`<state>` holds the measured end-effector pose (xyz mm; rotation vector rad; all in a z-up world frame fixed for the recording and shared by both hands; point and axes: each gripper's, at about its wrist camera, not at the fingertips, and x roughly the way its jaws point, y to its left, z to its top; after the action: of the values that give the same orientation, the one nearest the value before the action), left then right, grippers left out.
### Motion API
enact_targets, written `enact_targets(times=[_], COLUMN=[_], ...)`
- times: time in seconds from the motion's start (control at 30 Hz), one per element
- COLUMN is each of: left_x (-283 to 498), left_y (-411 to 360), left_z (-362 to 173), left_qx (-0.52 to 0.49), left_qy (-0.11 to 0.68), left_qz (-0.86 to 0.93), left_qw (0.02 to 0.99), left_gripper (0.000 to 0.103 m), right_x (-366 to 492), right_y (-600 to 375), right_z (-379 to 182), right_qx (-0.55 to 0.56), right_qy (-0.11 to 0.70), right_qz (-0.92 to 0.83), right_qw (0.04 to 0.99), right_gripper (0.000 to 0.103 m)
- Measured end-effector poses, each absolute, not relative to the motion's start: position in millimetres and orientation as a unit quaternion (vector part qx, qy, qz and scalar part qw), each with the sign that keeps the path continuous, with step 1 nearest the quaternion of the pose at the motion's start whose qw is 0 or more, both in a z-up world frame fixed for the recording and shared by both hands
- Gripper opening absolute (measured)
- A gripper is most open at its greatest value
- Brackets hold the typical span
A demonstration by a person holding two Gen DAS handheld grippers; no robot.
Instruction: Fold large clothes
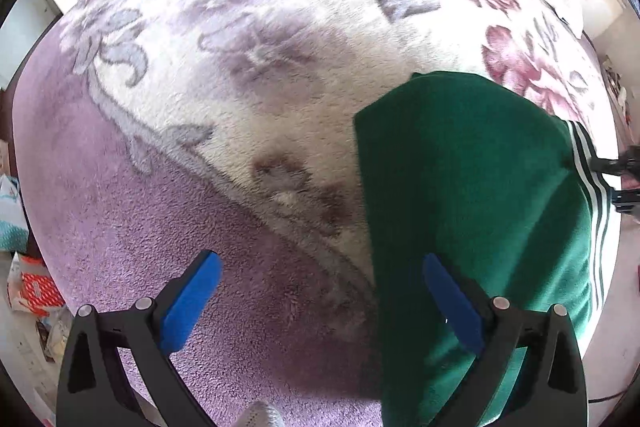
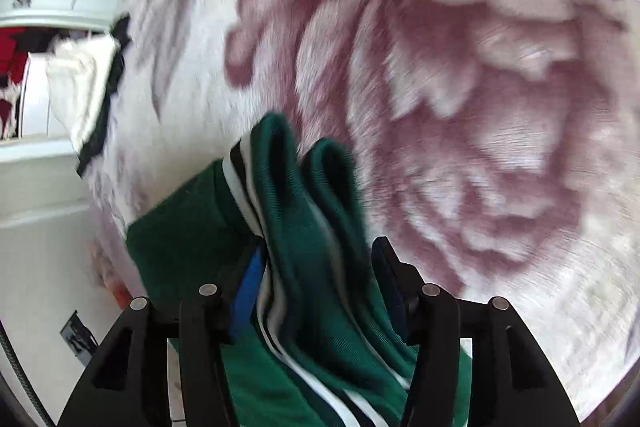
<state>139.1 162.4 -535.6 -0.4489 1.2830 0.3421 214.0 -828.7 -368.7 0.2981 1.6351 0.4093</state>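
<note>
One dark green garment with white side stripes (image 1: 472,187) lies partly folded; right gripper (image 2: 320,267) pinches its striped edge, left gripper (image 1: 320,291) hovers spread over its near edge; folding looks unfinished.

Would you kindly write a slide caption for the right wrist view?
Right tongs shut on bunched green striped garment above a floral blanket.

You are working in bright, even daylight. Glare is washing out the floral blanket (image 1: 280,39) near its far edge, and soft shadows are falling beneath the left gripper (image 1: 320,303). Motion blur is smearing your right wrist view, and fisheye distortion is bending both pictures' edges.
</note>
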Motion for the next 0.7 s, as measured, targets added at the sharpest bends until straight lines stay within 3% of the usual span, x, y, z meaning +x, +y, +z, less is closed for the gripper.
enact_targets(times=[0.07,0.2,0.3,0.43,0.47,0.5,0.53,0.57,0.7], left_x=[140.2,142.2,139.1,135.6,135.6,135.6,135.7,136.1,140.2], left_y=[156.2,148.5,141.3,131.3,128.6,127.2,124.7,122.1,114.0], left_z=[-535.1,-537.6,-539.0,-542.6,-544.4,-545.5,-546.1,-545.9,-539.8], left_qx=[-0.205,-0.217,-0.218,-0.209,-0.205,-0.204,-0.202,-0.2,-0.192], left_qy=[0.592,0.598,0.603,0.611,0.615,0.616,0.618,0.619,0.615], left_qz=[0.151,0.142,0.138,0.13,0.127,0.126,0.123,0.121,0.113], left_qw=[0.765,0.758,0.755,0.753,0.751,0.75,0.75,0.75,0.756], left_gripper=[0.103,0.103,0.103,0.103,0.103,0.103,0.103,0.103,0.103], right_x=[197.4,164.4,133.2,95.3,88.9,85.8,80.1,75.7,63.9], right_y=[-854.1,-867.3,-867.0,-879.3,-877.2,-872.6,-868.6,-866.8,-873.6], right_z=[-344.5,-331.3,-346.2,-368.9,-367.3,-368.1,-370.4,-370.9,-337.0], right_qx=[0.14,0.165,0.12,0.162,0.16,0.157,0.153,0.161,0.198], right_qy=[0.708,0.735,0.763,0.766,0.752,0.738,0.738,0.739,0.705], right_qz=[0.173,0.187,0.154,0.136,0.141,0.15,0.145,0.134,0.095], right_qw=[0.67,0.63,0.616,0.607,0.624,0.638,0.641,0.64,0.674], right_gripper=[0.07,0.071,0.071,0.071,0.066,0.046,0.015,0.009,0.007])
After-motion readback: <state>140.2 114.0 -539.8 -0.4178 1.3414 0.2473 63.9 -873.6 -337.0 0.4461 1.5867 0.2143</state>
